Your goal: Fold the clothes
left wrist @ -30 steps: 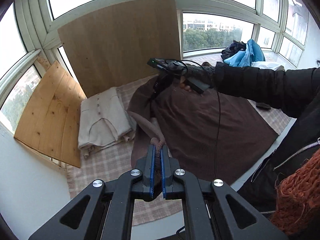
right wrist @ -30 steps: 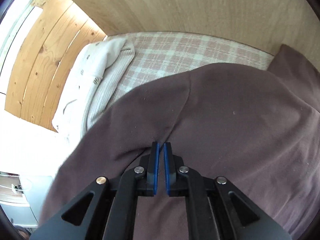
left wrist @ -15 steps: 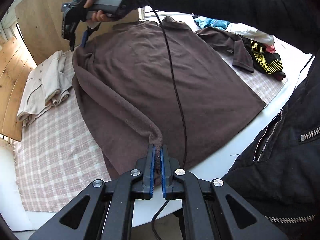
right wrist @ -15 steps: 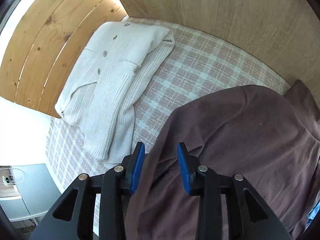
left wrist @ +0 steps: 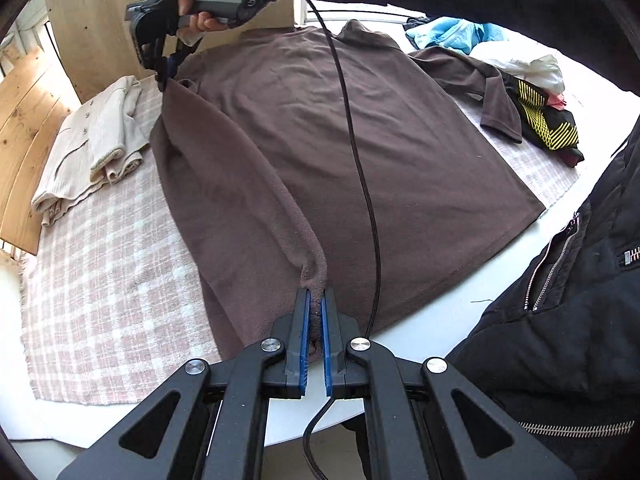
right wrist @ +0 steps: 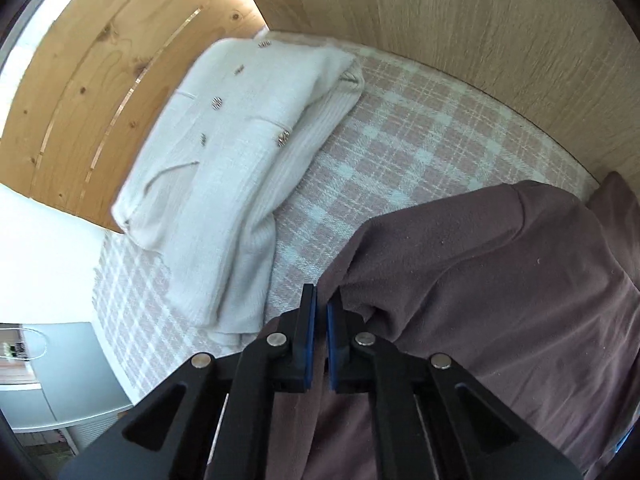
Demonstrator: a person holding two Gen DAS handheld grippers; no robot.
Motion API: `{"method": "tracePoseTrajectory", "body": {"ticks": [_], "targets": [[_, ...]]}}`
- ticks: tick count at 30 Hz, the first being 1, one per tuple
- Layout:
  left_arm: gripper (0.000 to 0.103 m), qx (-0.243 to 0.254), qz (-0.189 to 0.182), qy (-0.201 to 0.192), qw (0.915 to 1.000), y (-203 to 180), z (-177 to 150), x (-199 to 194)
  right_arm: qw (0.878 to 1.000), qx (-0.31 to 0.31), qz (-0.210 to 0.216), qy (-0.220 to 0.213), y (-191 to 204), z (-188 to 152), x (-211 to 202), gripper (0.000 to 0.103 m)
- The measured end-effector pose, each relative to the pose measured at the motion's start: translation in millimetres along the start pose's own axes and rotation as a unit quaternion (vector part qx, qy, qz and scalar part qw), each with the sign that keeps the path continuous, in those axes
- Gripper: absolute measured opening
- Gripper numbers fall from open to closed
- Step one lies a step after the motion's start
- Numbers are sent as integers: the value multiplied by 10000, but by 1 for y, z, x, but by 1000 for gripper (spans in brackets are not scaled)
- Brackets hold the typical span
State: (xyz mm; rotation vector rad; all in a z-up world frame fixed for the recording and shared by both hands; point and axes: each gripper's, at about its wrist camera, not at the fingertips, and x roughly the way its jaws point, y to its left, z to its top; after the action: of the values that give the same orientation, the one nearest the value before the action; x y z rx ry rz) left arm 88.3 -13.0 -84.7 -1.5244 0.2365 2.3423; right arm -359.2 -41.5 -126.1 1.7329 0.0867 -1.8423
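A brown long-sleeved shirt (left wrist: pixel 360 152) lies spread on the plaid cloth (left wrist: pixel 100 280). Its left sleeve is folded along the body toward the hem. My left gripper (left wrist: pixel 315 300) is shut on that sleeve's cuff near the table's front edge. At the far left shoulder, a gloved hand holds my right gripper (left wrist: pixel 166 76). Its jaws are closing, and the shirt's shoulder edge (right wrist: pixel 500 280) is pinched between them in the right wrist view (right wrist: pixel 321 300).
A folded cream cardigan (right wrist: pixel 240 160) lies left of the shirt, against wooden boards (left wrist: pixel 24 128). Loose clothes (left wrist: pixel 548 128) and a blue garment (left wrist: pixel 452 36) are piled at the far right. A black cable (left wrist: pixel 360 160) hangs across the shirt. The person's black jacket (left wrist: pixel 560 340) fills the right side.
My left gripper has come down with the sleeve cuff, laying the sleeve along the shirt. My right gripper opened, shifted toward the cardigan side, and closed again on the shoulder edge.
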Motion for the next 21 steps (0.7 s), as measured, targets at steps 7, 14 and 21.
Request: {"method": "tracePoseTrajectory", "body": {"ticks": [7,14,21], "targets": [[5,204,-104,90,9997,-9,-7,9,9987,454,225,111,-63,-22,-8,5],[11,-370,-761,360,9958,-14,-17,38,9980,602,104,181,-86,-34,13,7],[21,-1136,-246,105,9932,27,-35,4,9962,726,452,136,-93,-44,9,10]]}}
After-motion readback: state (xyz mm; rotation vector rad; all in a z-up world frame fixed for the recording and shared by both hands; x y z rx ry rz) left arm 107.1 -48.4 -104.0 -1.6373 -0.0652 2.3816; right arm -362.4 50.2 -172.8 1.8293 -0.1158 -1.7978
